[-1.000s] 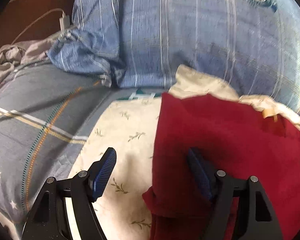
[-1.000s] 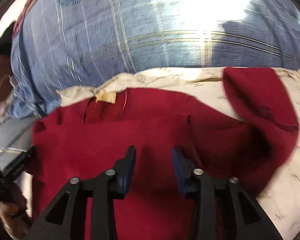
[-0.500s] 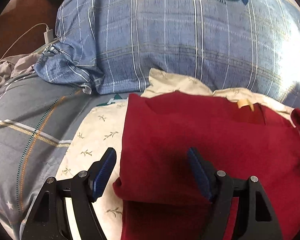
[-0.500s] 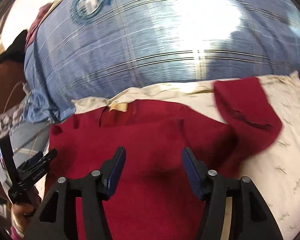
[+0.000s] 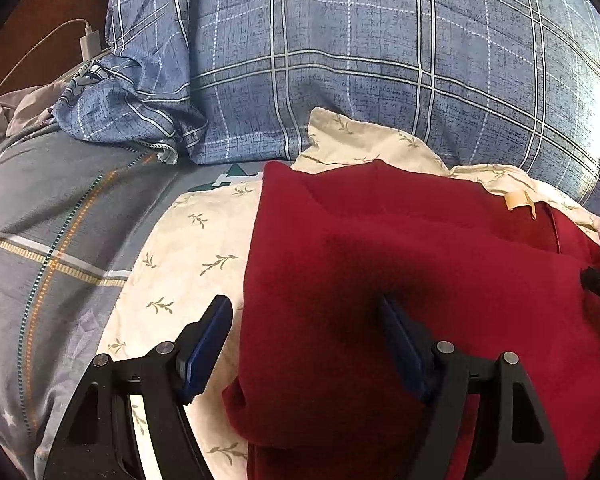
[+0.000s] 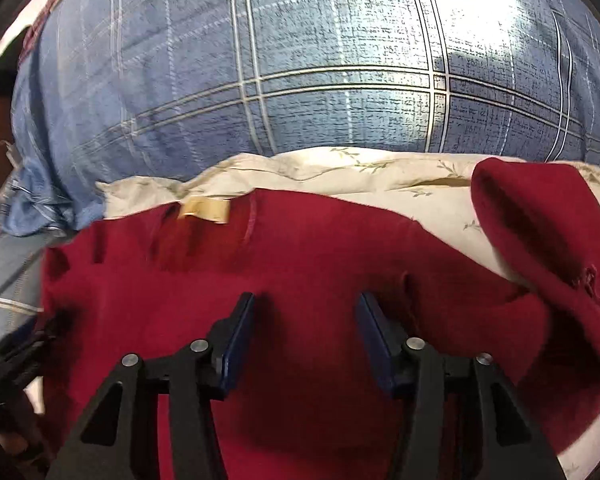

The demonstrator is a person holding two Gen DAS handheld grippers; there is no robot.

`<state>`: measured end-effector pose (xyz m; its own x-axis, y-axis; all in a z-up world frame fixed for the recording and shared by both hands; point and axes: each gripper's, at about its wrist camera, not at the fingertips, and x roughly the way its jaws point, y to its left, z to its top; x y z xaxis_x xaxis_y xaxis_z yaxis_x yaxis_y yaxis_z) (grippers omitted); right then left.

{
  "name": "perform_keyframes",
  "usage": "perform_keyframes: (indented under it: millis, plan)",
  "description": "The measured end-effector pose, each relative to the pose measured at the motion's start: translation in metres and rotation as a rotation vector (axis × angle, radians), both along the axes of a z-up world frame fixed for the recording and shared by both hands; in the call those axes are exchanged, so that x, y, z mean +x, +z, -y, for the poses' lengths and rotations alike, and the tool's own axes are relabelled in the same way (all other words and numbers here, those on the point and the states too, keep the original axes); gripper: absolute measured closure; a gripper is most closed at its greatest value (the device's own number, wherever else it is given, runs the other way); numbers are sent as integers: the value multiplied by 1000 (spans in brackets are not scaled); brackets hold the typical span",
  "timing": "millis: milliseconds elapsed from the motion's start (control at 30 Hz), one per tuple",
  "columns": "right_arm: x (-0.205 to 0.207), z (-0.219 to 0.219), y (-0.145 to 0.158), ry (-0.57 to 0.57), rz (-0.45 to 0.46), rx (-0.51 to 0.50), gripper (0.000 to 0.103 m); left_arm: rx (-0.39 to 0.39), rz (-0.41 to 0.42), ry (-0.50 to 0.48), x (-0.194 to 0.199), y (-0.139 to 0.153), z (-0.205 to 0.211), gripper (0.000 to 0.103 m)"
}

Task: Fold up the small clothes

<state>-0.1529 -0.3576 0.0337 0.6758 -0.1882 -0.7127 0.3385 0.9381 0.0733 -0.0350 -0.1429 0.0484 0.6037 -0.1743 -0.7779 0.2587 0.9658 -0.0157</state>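
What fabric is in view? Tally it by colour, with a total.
Red: 1, the red garment
Cream with leaf sprigs: 1, the cream cloth under it
Blue plaid: 1, the blue pillow
Grey striped: 1, the grey bedding
Pale grey, crumpled: 1, the crumpled cloth
Total: 5

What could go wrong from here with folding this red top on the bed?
1. The right sleeve lies bunched and curled away from the red top; folding now could trap a lump.
2. The right gripper is closing over flat cloth and may pinch several layers, or the cream leaf-print sheet underneath.
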Motion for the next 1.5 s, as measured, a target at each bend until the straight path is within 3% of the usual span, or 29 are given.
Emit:
perform_keyframes:
  millis: [133,200,367,467,567,700,767,833,867,900,933,967,1000,1167,1333,1500]
  plan:
    - [-43,4,23,7,48,71,46,-2,14,5,-6,4,-3,30]
    - [-75,14,38,-24,98,73,32,-19,15,7,-10,8,-7,30]
    - [-129,70,61,-170,203,167,30,-48,17,17,-14,12,-13,30]
    - [-130,100,63,-274,197,206,28,-51,14,20,-13,12,-15,30]
    - [-140,113,63,-286,262,273,28,-48,12,30,-13,12,-17,30]
    - [-126,127,51,-311,231,285,28,-55,2,30,-9,10,-14,30]
    - [-115,137,40,-350,240,338,28,-39,10,24,-9,8,-11,30]
    - [-105,147,30,-364,259,405,33,-26,12,14,-10,6,-9,30]
    - [-99,152,26,-370,262,429,47,-23,13,11,-11,6,-8,30]
    - [-94,156,23,-370,267,447,69,-20,15,8,-10,6,-7,30]
    - [-91,158,24,-363,272,447,80,-18,18,7,-10,6,-7,30]
    - [-92,158,30,-356,282,424,98,-16,19,7,-10,6,-7,30]
    - [-94,157,39,-357,290,388,98,-18,19,7,-10,6,-8,30]
    - [-121,118,122,-226,326,52,98,-54,32,28,-11,13,-18,30]
    - [-138,59,202,8,386,-31,98,-110,47,61,-17,23,-38,30]
    - [-116,-29,245,371,358,-33,98,-193,41,111,-15,31,-72,30]
